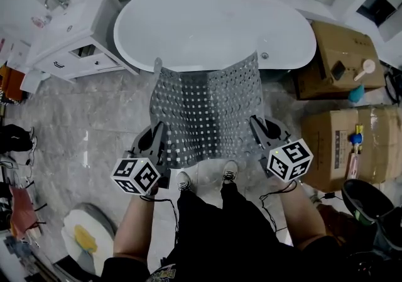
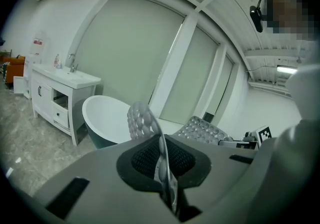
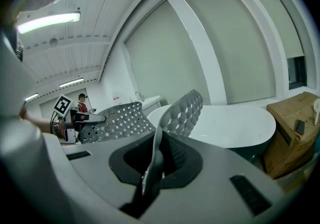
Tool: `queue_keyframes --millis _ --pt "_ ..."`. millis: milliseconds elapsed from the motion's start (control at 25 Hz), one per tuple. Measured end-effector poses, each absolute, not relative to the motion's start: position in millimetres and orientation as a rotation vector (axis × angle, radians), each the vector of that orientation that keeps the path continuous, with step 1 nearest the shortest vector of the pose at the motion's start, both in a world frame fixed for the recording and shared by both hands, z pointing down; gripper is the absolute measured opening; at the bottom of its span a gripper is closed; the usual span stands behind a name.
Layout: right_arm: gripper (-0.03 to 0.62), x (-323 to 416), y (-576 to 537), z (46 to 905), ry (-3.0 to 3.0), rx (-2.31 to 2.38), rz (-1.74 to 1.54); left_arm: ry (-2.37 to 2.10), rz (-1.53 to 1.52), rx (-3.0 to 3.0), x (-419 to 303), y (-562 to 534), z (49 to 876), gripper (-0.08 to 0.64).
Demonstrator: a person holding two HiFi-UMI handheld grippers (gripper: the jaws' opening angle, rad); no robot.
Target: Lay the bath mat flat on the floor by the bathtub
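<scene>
Since the left hand-held gripper (image 1: 157,135) and right hand-held gripper (image 1: 259,129) each clamp a mat (image 1: 204,111) corner, lower both evenly, landing the edge ahead by the tub (image 1: 213,26).

The bath mat (image 1: 204,111), clamped at its near corners by the left gripper (image 1: 158,135) and the right gripper (image 1: 257,126), fills the whole span between the two sets of jaws and rises ahead of them. Just beyond its far edge the white bathtub (image 1: 213,26) blocks the way forward. Under the mat, the grey floor (image 1: 94,111) lies bare from the tub's side back to the person's shoes (image 1: 183,180). Left of the left jaws, open floor runs out to the white vanity cabinet (image 1: 75,45). Right of the right jaws room is tight: the near cardboard box (image 1: 336,142) stands close, and the far cardboard box (image 1: 339,58) sits by the tub's end.
</scene>
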State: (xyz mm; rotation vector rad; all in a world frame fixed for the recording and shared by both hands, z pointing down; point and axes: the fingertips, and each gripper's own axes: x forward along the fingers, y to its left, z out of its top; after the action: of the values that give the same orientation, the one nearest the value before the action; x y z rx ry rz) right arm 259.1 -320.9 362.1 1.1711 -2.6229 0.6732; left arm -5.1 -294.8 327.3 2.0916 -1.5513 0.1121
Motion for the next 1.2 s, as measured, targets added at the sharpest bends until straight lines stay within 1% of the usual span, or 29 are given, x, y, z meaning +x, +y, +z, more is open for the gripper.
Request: queue_keyframes --millis 160,400,880,1200 --pt "0.031 268 -329 386 -2.624 1.159 0.674 -1.565 0.144 2.076 3 -303 352 0.031" --pt "0.031 267 -343 428 -2.595 1.175 0.692 -1.557 0.226 2.072 -6 -319 398 0.031" --pt "0.031 255 -369 539 -2.477 1.221 0.693 -1.493 0.381 2.091 -33 -349 521 0.031" --pt "0.031 238 -380 619 -2.428 1.244 0.705 -1.483 0.408 2.08 -56 -366 605 0.031"
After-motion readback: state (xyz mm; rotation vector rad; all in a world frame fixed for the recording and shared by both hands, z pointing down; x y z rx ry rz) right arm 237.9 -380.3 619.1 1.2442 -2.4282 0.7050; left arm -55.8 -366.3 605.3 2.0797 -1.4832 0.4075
